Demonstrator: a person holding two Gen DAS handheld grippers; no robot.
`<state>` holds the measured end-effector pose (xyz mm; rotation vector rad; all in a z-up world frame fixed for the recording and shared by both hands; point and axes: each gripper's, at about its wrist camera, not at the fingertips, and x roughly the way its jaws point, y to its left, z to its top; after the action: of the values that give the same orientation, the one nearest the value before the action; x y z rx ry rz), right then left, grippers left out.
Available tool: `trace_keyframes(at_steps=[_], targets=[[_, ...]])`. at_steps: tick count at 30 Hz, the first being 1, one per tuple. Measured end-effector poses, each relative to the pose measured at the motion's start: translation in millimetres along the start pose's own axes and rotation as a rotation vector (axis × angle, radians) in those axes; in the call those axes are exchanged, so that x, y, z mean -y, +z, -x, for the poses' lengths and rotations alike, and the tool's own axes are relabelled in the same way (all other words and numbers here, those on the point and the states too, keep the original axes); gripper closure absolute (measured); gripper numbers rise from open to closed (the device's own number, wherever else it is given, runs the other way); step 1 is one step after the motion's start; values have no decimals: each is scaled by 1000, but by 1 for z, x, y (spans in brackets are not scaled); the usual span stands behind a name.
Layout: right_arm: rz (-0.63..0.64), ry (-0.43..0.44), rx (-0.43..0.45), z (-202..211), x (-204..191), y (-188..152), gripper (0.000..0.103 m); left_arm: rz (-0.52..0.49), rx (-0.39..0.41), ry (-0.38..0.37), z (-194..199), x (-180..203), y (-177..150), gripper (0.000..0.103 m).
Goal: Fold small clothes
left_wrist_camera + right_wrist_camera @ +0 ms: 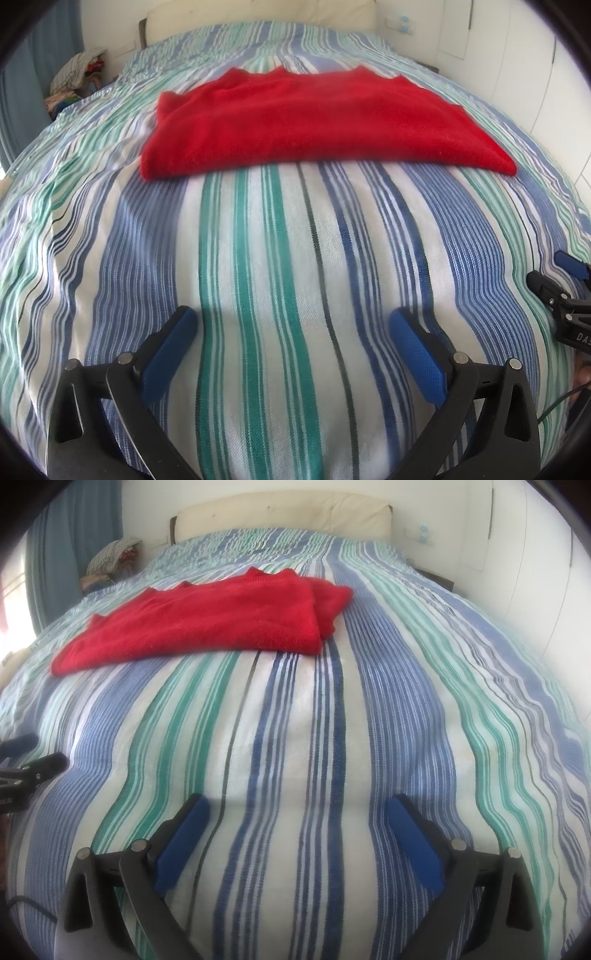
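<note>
One folded red garment [317, 122] on striped bedspread [258, 258], two grippers, left gripper [291, 328] and right gripper [297, 812], jaws spread, empty.

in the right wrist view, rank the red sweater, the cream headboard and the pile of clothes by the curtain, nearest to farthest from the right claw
From the right claw, open and low over the striped bedspread:
1. Red sweater, ahead and left, lying on the bedspread.
2. Pile of clothes, far left beside the blue curtain, off the bed's edge.
3. Cream headboard, straight ahead at the far end against the wall.

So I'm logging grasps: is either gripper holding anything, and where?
Nothing is held. The left gripper and right gripper are both open over the bedspread, short of the red sweater.
</note>
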<state>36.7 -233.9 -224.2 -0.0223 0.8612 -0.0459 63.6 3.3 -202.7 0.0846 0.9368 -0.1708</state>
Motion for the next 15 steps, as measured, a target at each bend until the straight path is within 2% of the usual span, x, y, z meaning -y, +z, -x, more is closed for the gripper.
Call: trace_keyframes(at_steps=[15], targets=[[1, -2, 0, 0, 0, -1, 6, -2, 0, 2, 0, 1, 0, 0]])
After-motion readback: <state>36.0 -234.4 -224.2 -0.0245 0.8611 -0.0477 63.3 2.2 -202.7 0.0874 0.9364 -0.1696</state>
